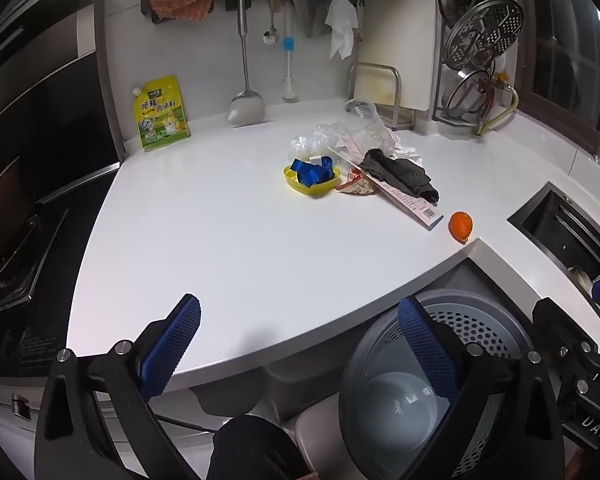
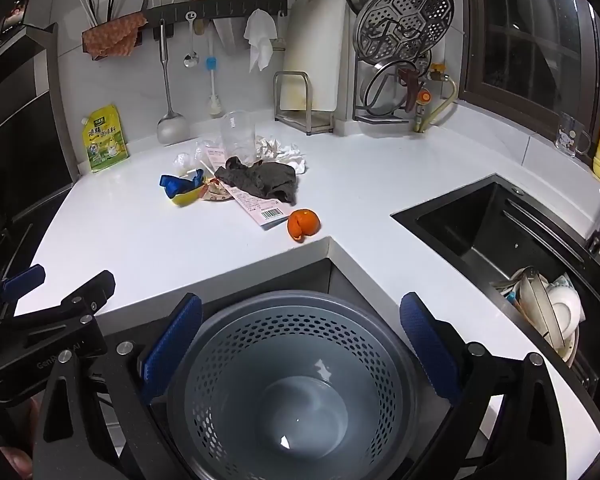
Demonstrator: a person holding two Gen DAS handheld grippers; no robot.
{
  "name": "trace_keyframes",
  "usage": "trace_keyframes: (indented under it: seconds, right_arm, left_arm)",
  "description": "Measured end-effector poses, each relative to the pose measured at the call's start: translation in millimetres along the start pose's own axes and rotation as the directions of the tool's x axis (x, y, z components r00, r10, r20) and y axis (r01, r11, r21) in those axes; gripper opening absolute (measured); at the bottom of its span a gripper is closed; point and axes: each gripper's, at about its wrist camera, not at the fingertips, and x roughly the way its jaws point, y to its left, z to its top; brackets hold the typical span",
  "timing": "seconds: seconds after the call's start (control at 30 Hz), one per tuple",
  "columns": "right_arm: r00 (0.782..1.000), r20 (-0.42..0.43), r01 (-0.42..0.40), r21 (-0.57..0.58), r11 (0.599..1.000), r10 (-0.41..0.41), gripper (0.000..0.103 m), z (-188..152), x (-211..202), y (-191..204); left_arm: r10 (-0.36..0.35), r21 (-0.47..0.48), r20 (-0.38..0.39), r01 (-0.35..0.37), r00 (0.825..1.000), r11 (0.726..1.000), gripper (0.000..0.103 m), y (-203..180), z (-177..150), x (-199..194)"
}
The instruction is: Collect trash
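Presently, your holdings at the white L-shaped kitchen countertop (image 1: 228,248) read as follows. Left gripper (image 1: 300,344): blue-padded jaws spread wide, nothing between them, poised over the counter's front edge. Right gripper (image 2: 300,344): blue-padded jaws likewise wide apart and gripping nothing, hanging above the grey perforated plastic waste bin (image 2: 292,384), which stands on the floor in the counter's inner corner and appears to have nothing in it. Trash, clustered toward the back of the counter: one small yellow plastic dish (image 1: 310,182) holding crumpled blue plastic strips (image 1: 314,170); one dark grey crumpled cloth (image 2: 260,180) just beside it; one long pink-and-white printed paper packet with a barcode (image 2: 260,206) running out from under the cloth; one clear plastic cup (image 2: 238,132) behind the cloth; crumpled clear plastic wrap (image 1: 312,142) and white crumpled tissue (image 2: 280,150) beside the cup. One orange citrus peel (image 2: 303,223) lies apart from the cluster, near the counter's inner corner and closest to the bin. Other fixtures: one yellow-green stand-up seasoning pouch (image 1: 160,114) against the back wall at left; one black sink (image 2: 500,240) at right with stacked dishes (image 2: 548,312) inside; one metal rack with steamer trays (image 2: 400,28) at the rear.
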Motion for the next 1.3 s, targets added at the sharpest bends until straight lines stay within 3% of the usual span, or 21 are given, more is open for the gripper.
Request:
trace_keyframes:
  seconds: [0.53,1.3]
  right_arm:
    - [1.0,-0.007,-0.011,0.01,1.0,0.011,0.094,-14,0,-8]
    - [1.0,-0.001,-0.023,0.022,0.999,0.023,0.094,-17,-2,-13]
  left_arm:
    - [-0.001,0.016,0.001,0.001,1.0,1.0,0.097,-8,-18,1]
    - [-0.001,0.027,0.0,0.001,1.0,1.0,0.097,-12,-17,-2]
